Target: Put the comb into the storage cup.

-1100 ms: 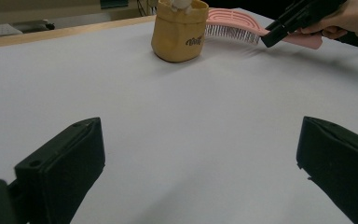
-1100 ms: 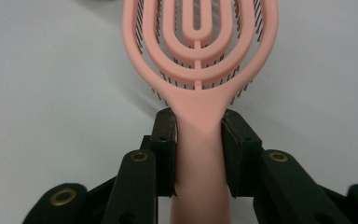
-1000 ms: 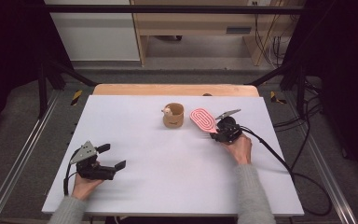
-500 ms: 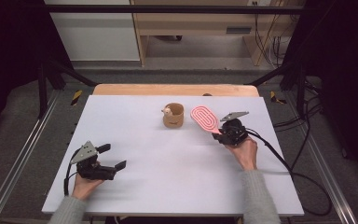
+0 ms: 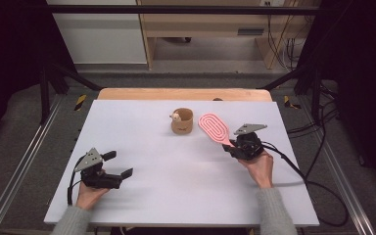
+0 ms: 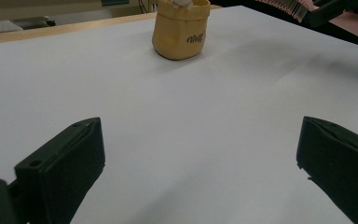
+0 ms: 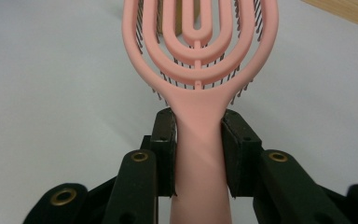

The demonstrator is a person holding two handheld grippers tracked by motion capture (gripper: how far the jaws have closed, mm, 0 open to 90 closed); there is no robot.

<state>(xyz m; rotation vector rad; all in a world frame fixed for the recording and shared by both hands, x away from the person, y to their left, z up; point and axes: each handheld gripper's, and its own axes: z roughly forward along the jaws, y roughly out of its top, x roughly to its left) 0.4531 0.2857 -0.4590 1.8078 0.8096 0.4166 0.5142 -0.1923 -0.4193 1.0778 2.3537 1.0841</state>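
Note:
A pink hairbrush (image 5: 214,128) with a looped open head is held by its handle in my right gripper (image 5: 231,147), at the right of the white table. In the right gripper view both jaws press the hairbrush handle (image 7: 199,135), bristles pointing down, and my right gripper (image 7: 198,156) is shut on it. A small tan pouch (image 5: 181,121) with something pale sticking out of its top stands at the table's far middle, just left of the brush head. My left gripper (image 5: 118,165) rests open at the near left, facing the pouch (image 6: 181,29), nothing between its jaws.
The white table (image 5: 142,142) has a wooden strip (image 5: 183,93) along its far edge. Black cables trail off the right side. Metal frame rails run along both sides of the table.
The right gripper has drawn the brush back toward the near right, away from the pouch. The left gripper has stayed put.

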